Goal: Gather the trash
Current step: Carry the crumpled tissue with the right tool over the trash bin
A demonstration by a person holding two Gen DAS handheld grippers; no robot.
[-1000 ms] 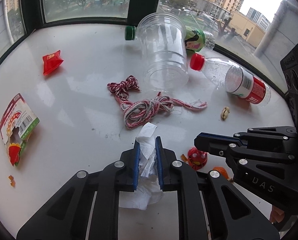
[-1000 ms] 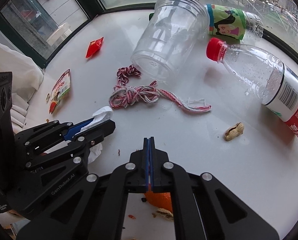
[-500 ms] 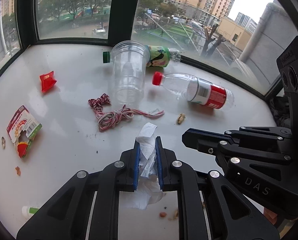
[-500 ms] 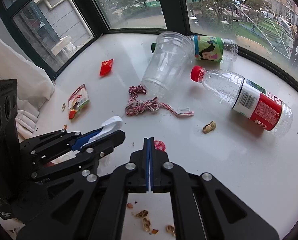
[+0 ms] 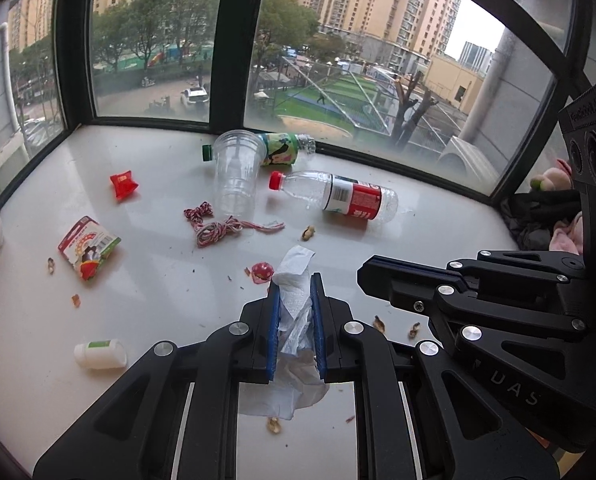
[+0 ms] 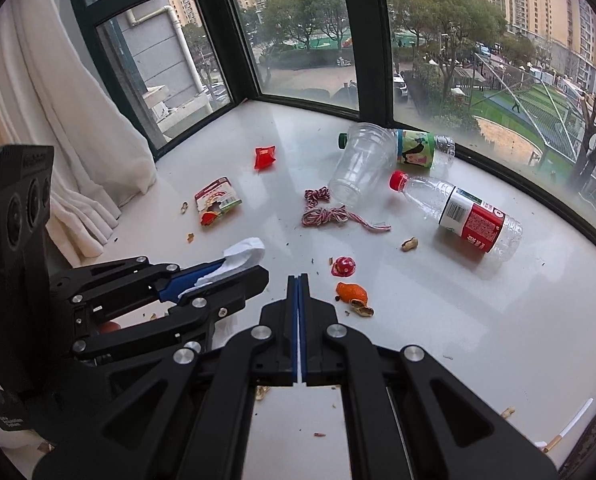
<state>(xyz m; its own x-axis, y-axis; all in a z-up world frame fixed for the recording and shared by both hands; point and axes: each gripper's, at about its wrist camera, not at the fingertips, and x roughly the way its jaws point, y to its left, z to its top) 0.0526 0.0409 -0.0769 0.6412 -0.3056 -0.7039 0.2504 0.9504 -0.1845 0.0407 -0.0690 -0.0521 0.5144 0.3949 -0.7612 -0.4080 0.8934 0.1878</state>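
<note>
Tissue clamped in the left gripper, above the littered white sill.

From the left in the left wrist view: a small white bottle on its side, a torn snack packet, a red wrapper, then red-and-white string just beside a fallen clear plastic cup. Behind the cup lies a green-labelled bottle; to its right a red-capped bottle, with a peanut near it. The crumpled tissue sticks out above and below the blue pads pressing it. Rightmost, the right gripper has its fingers pressed together on nothing, orange peel on the sill beyond it.
</note>
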